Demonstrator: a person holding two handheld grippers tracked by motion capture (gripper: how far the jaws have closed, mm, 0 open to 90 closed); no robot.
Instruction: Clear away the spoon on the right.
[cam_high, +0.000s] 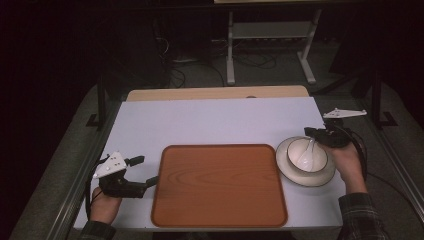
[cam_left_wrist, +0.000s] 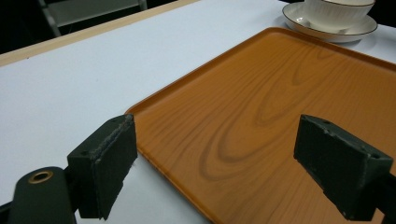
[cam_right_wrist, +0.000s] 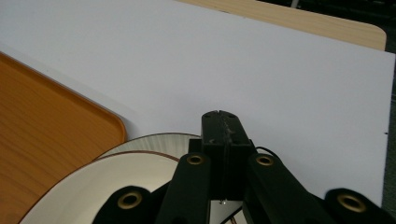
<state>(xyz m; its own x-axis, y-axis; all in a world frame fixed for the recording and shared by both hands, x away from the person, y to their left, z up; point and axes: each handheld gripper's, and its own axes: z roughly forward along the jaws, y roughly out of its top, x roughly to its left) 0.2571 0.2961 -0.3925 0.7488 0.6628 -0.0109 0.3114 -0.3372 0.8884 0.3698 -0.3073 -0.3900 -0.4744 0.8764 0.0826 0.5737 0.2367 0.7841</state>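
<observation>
White tabletop (cam_high: 210, 120) carries a wood-grain tray (cam_high: 220, 185). Left gripper (cam_high: 142, 171) gapes at its left rim. Right gripper (cam_high: 314, 141) pinches a spoon (cam_high: 307, 151), handle hidden, over the bowl (cam_high: 306, 155) on a saucer (cam_high: 306, 176). No writing legible.

Orange wood-grain rectangular tray (cam_high: 219, 186) is lying at the near centre of the white tabletop (cam_high: 210, 120). White gold-rimmed saucer (cam_high: 285, 165) is sitting just right of the tray, white bowl (cam_high: 306, 155) resting on it, white spoon (cam_high: 306, 152) lying in the bowl.
</observation>
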